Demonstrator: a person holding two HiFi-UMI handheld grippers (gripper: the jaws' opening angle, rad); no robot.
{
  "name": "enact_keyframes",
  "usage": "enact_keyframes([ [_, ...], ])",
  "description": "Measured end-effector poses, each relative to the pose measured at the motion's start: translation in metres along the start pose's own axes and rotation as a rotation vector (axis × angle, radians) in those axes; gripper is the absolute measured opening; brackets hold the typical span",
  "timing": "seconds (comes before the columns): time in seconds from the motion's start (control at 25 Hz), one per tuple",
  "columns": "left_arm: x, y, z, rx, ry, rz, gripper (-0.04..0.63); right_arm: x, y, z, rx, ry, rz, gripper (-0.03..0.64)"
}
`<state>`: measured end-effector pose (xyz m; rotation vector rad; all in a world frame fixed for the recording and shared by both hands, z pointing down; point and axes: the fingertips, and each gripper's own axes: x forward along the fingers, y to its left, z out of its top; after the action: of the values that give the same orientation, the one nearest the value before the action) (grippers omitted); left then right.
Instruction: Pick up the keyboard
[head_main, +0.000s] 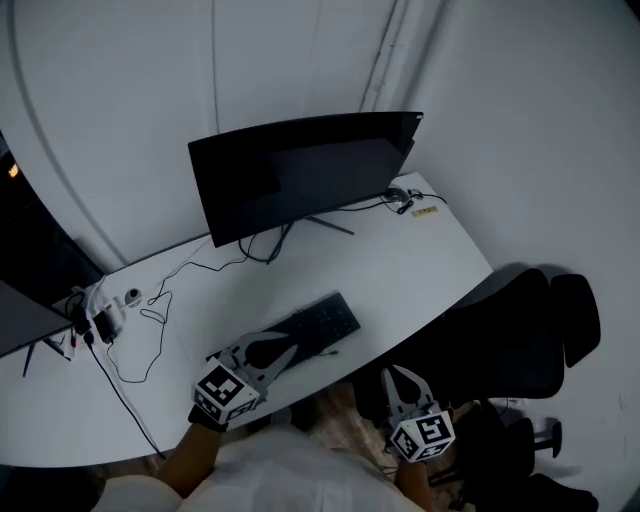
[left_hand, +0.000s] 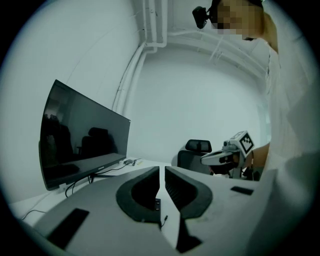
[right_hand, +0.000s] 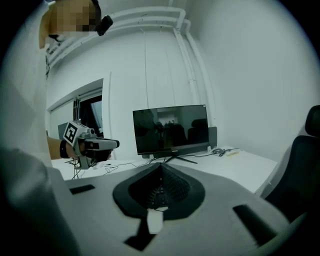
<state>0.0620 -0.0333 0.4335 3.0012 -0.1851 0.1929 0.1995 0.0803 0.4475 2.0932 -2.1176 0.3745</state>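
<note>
The black keyboard (head_main: 325, 320) lies flat on the white desk (head_main: 420, 270), in front of the monitor. My left gripper (head_main: 293, 347) is shut and empty; in the head view its jaws reach over the keyboard's near left end, and whether they touch it I cannot tell. In the left gripper view the left gripper (left_hand: 161, 168) has its jaws together, with a sliver of the keyboard (left_hand: 157, 204) below them. My right gripper (head_main: 388, 372) is shut and empty, off the desk's front edge, right of the keyboard. The right gripper (right_hand: 161, 165) points toward the monitor.
A wide dark monitor (head_main: 300, 170) stands at the back of the desk. Cables (head_main: 150, 335) and a power strip (head_main: 100, 318) lie on the left. A black office chair (head_main: 530, 330) stands by the desk's right end. Small items (head_main: 410, 200) sit at the back right.
</note>
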Motion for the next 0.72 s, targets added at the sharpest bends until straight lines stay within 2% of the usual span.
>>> enact_keyframes([
  [0.28,-0.014,0.056,-0.008,-0.030,-0.004,0.098,0.031,0.084,0.013,0.001,-0.027,0.040,0.129,0.005],
  [0.72,-0.038,0.090,-0.028,-0.095,0.008,0.285,0.031,0.161,0.023,-0.022,-0.033,0.154,0.321,0.020],
])
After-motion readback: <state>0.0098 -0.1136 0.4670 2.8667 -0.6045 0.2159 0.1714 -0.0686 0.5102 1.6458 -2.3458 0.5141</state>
